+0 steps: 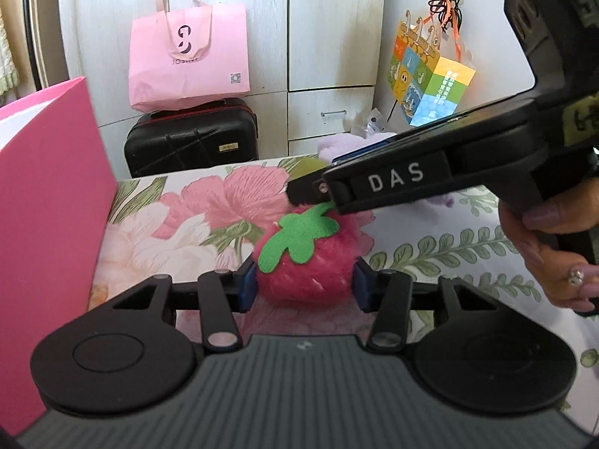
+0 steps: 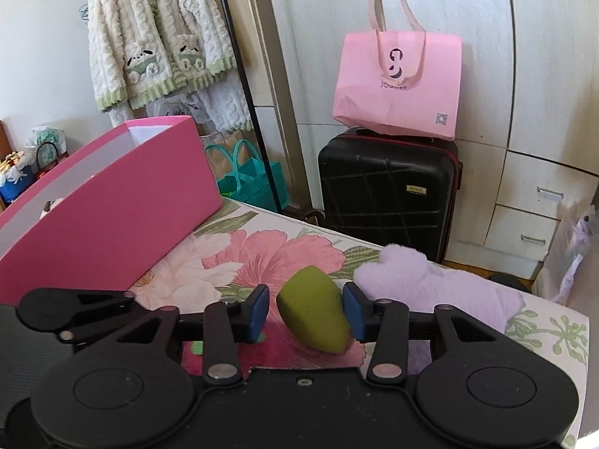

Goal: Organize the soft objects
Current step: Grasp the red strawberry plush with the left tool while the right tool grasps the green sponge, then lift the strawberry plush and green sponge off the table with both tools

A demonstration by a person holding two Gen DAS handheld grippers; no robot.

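A fuzzy red strawberry plush (image 1: 305,262) with a green felt leaf lies on the floral bedspread. My left gripper (image 1: 304,284) is open with its blue pads on either side of it, close to touching. My right gripper (image 2: 306,312) is open around an olive-green soft teardrop sponge (image 2: 312,308), whose right side lies against the right pad. The right gripper's body (image 1: 430,172) crosses the left wrist view above the strawberry. A lilac plush (image 2: 438,280) lies just right of the sponge. A pink box (image 2: 112,202) stands at the left, open on top.
The pink box also shows at the left of the left wrist view (image 1: 48,202). Beyond the bed's edge stand a black suitcase (image 2: 389,191) with a pink tote bag (image 2: 400,86) on it, white cabinets and a teal bag (image 2: 254,179).
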